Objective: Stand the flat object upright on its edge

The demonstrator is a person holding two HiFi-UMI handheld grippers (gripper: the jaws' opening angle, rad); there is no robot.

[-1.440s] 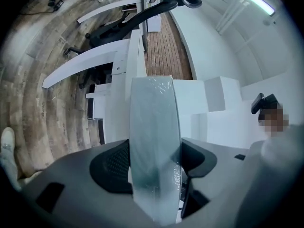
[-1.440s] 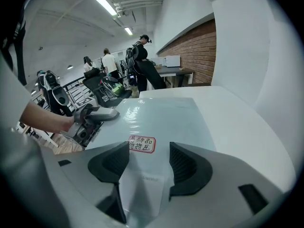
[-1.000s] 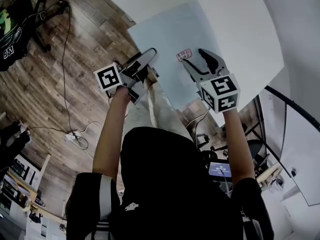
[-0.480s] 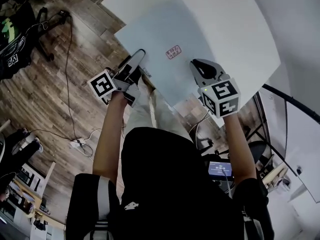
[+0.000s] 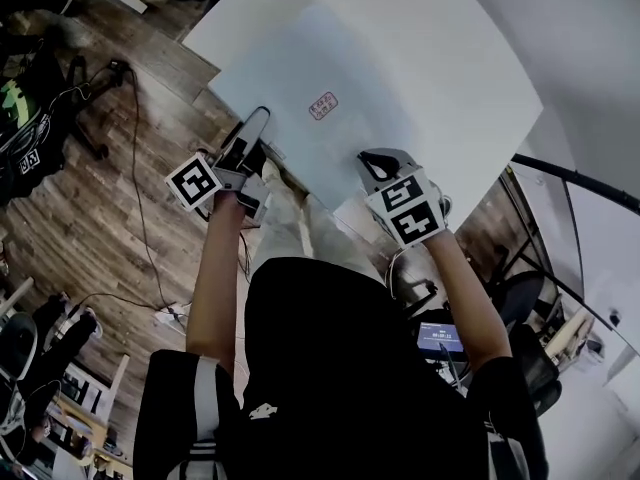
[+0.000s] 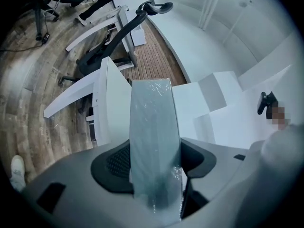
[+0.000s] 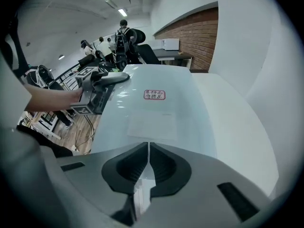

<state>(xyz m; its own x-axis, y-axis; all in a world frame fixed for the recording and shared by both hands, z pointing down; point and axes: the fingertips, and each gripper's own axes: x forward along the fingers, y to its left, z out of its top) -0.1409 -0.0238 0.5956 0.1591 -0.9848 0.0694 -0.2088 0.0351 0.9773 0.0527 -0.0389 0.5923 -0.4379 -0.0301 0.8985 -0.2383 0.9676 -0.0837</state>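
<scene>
Flat panel [image 5: 350,78] on the white bench [image 5: 480,48]: right tool [image 5: 378,158] has just clenched onto its near edge, left tool [image 5: 260,116] grasps its side, so tipping upright can likely begin.

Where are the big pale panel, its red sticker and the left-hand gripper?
pale panel [image 5: 375,83], head view, its bare face.
red sticker [image 5: 322,105], head view, its centre.
left gripper [image 5: 258,120], head view, between its fingertips.
</scene>
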